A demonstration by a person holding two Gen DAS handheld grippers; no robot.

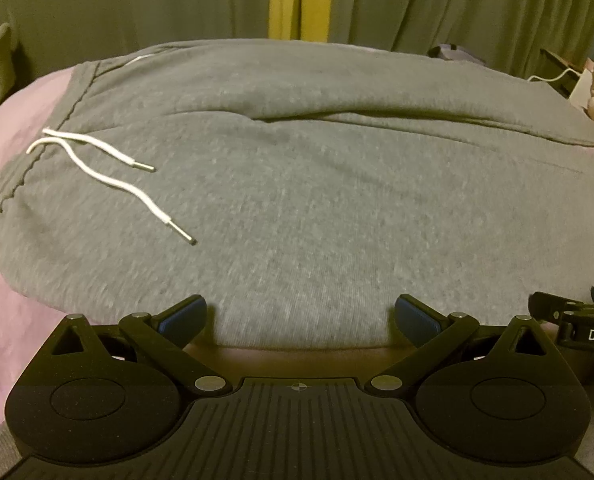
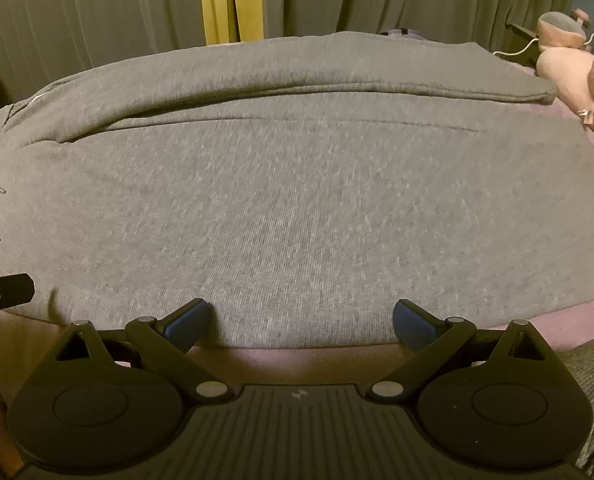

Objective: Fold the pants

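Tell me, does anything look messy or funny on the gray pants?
Only small things. The two white drawstrings lie loose across the gray pants near the waistband, and a long crease runs between the legs. Nothing looks torn or spilled. Both grippers are open.

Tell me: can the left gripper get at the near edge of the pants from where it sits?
Probably yes. The left gripper has its jaws wide open right at the near edge of the grey pants, and nothing lies between them. The drawstring is off to the left, out of the way.
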